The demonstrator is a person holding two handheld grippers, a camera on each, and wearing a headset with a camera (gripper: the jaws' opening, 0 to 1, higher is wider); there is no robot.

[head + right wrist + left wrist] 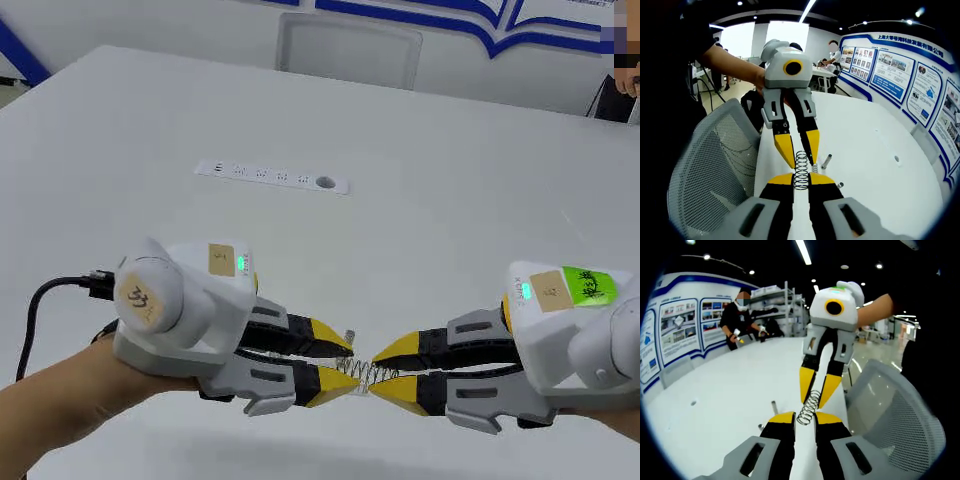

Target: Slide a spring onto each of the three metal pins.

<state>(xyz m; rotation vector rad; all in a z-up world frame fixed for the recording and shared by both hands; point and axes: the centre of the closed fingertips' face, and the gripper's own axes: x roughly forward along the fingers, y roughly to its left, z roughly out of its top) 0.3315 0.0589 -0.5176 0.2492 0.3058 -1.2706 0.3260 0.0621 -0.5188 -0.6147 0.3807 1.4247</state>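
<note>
Nearest the person, at the 6 o'clock edge of the white table (450,230), the two grippers meet tip to tip with a spring (360,372) between them. The left gripper (352,365) reaches in from 8 o'clock, the right gripper (375,373) from 4 o'clock. Each has its yellow-tipped jaws drawn in on one end of the spring, so the coil hangs in the air between them, clamped at both ends and tilted slightly down toward the right gripper.

Just past the left gripper's upper jaw, at about 11 o'clock from the spring, a short metal pin (349,336) stands on the table. The right gripper view shows this pin (826,161) beside the spring with nothing on it, and another pin (840,185) close by at its 5 o'clock, also bare.

On the person's side of the table edge is a grey mesh seat (895,415).

Farther out, at 11 o'clock, a white power strip (270,176) lies flat on the table. At 12 o'clock, beyond the far edge, is the back of a chair (348,48). In the left gripper view a person in dark clothes (742,315) stands at the far end of the table.
</note>
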